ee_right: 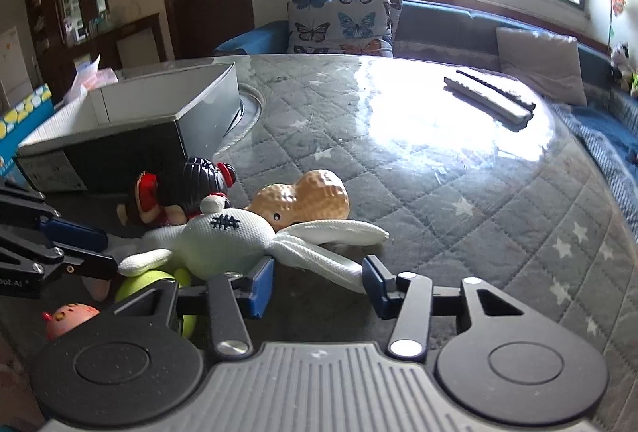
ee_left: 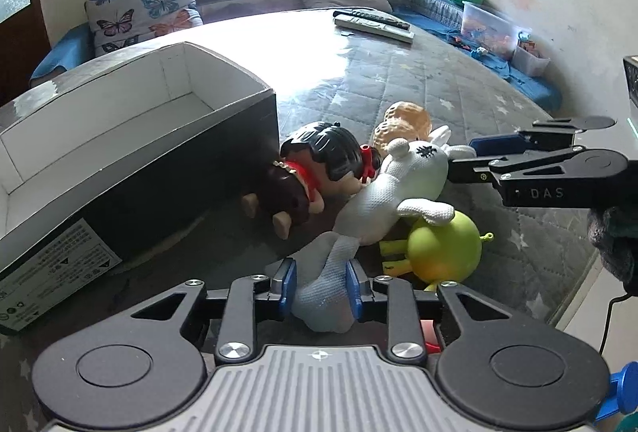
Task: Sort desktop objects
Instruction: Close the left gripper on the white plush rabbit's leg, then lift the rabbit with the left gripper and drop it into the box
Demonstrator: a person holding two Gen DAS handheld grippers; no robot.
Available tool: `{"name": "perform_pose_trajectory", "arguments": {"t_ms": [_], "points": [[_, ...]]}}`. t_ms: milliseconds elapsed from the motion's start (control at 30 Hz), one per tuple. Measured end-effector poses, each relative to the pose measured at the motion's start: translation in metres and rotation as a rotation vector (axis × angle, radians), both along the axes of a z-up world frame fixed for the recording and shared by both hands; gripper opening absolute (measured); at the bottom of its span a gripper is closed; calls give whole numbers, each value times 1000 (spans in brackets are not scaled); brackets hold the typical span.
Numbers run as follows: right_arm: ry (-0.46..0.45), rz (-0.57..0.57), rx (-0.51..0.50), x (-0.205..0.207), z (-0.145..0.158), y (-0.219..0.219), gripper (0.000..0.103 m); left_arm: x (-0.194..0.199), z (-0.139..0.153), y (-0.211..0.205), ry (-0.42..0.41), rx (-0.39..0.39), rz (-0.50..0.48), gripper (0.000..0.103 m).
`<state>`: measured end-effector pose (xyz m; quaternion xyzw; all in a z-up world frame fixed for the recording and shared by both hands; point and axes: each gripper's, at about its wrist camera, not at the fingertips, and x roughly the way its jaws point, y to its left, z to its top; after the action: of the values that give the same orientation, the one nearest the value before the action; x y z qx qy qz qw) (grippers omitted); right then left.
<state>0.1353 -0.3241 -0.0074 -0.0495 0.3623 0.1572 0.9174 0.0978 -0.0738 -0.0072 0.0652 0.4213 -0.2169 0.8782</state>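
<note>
Two grippers work one white knitted rabbit (ee_left: 398, 189) beside the open box (ee_left: 131, 137) on the quilted table (ee_right: 458, 193): left gripper (ee_left: 321, 282) clenched on its leg, right gripper (ee_right: 319, 286) unclenched around an ear (ee_right: 319, 256); opposing pulls could drag neighbouring toys off the near edge

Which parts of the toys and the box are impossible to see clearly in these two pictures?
- Small pink toy: right wrist view, lower half hidden behind the right hand-held gripper; in the left wrist view only a sliver shows.
- Green toy: both views, partly covered by the white plush rabbit.
- Doll: face turned down, not visible.
- Box label: print too small to read.
- Box floor: right wrist view, hidden by its wall.
</note>
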Motion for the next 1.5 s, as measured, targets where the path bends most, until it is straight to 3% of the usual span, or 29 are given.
{"name": "perform_pose_trajectory", "arguments": {"t_ms": [167, 267, 433, 600, 733, 867, 1100, 1500], "points": [[-45, 41, -66, -4, 3, 9, 43, 2, -1, 0, 3, -7, -6, 23], [-39, 65, -81, -3, 1, 13, 33, 0, -2, -2, -5, -1, -16, 20], [-34, 57, -41, -5, 0, 11, 16, 0, -1, -1, -12, -17, -9, 11], [-56, 48, -10, -10, 11, 9, 11, -2, 3, 4, -31, -39, 0, 7], [-89, 56, -12, -15, 22, 13, 9, -9, 6, 4, -53, -43, -29, 7], [-95, 56, -12, -13, 26, 16, 8, -11, 4, 4, -34, -39, -36, 16], [-96, 49, -11, -12, 26, 15, 8, -9, 5, 7, -19, -43, -29, 21], [-91, 61, -11, -10, 23, 16, 8, -3, -4, 0, 9, -23, -45, 23]]}}
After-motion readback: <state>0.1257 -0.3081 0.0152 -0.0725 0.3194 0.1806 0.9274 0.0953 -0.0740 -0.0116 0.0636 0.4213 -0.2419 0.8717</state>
